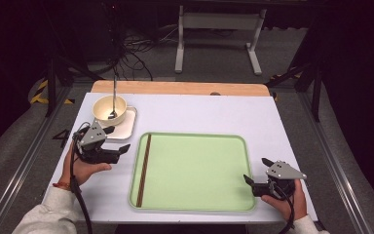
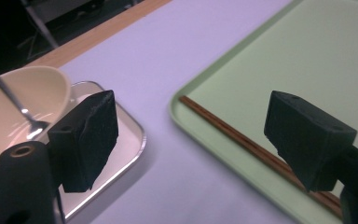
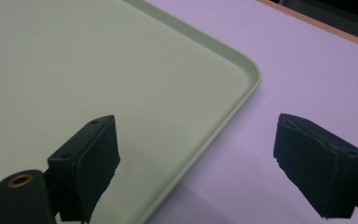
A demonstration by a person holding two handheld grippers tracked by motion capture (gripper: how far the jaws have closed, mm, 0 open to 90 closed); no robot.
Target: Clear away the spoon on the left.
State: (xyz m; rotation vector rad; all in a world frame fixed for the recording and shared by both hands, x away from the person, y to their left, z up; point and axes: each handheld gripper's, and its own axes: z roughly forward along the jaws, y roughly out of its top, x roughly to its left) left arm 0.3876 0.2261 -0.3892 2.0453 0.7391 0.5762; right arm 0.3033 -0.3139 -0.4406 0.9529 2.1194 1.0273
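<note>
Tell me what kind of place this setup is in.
Most likely a lab or recording workspace, not a dining room. The white table stands in a metal rail frame, loose cables lie on grey carpet behind it, and a person works a hand-held gripper beside a green tray.

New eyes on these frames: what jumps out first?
The big pale green tray in the middle of the white table, with brown chopsticks lying along its left inner edge. Far left, a cream bowl holding a spoon sits on a small metal tray. The left gripper and the right gripper flank the green tray, both open and empty.
</note>
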